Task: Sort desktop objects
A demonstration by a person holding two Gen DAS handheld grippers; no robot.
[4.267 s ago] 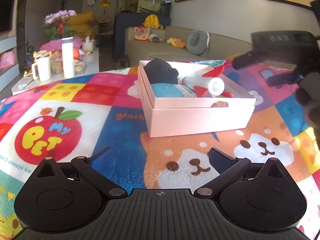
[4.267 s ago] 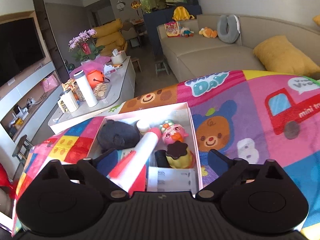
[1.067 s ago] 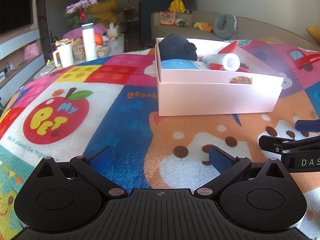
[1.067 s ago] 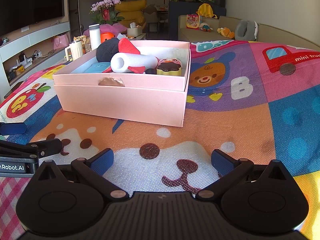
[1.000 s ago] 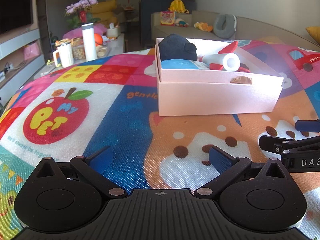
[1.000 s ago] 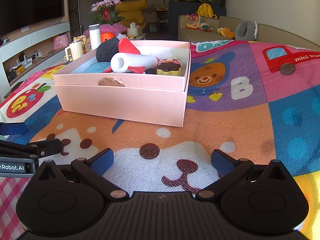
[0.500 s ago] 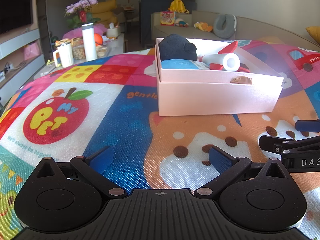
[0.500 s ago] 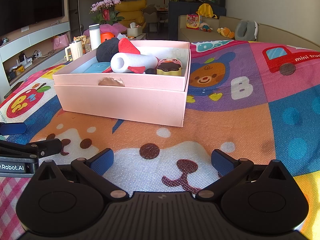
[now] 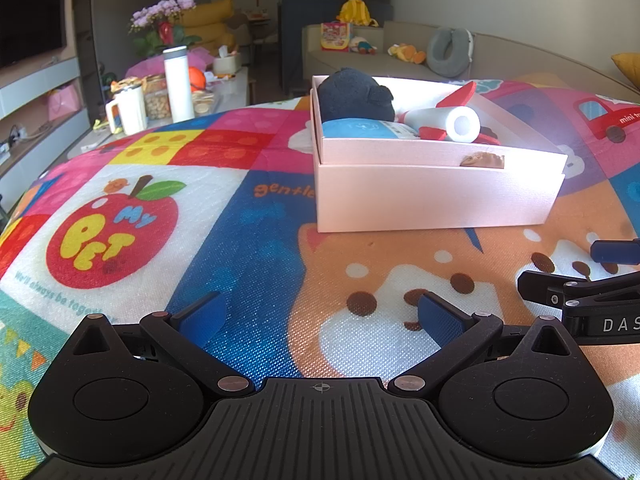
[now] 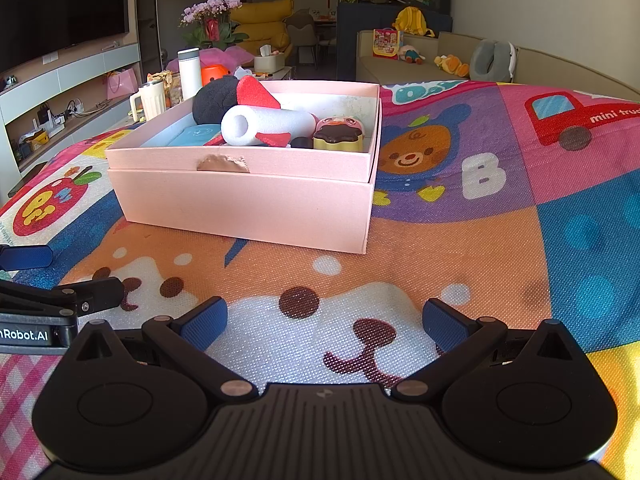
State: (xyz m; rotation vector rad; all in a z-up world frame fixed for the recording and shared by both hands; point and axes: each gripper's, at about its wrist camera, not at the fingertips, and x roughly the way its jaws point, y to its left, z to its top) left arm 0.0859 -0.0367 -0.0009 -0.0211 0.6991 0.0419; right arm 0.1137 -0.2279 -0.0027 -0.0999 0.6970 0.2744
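- Your toys sit inside the pink box (image 10: 248, 200): foam rocket (image 10: 268, 125), dark plush (image 9: 354, 98), duck figure (image 10: 339, 133).
- Both your left gripper (image 9: 320, 314) and right gripper (image 10: 323, 320) rest wide apart, empty.
- Nothing loose shows on the mat (image 10: 520, 248); sorting looks finished.

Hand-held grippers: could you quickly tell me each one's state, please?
Left hand-held gripper: open, holding nothing.
Right hand-held gripper: open, holding nothing.

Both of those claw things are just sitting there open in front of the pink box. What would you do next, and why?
Probably nothing more than lifting both away. The left gripper and right gripper are open and empty, low over the colourful cartoon play mat, and every loose item I can see already lies inside the pink cardboard box.
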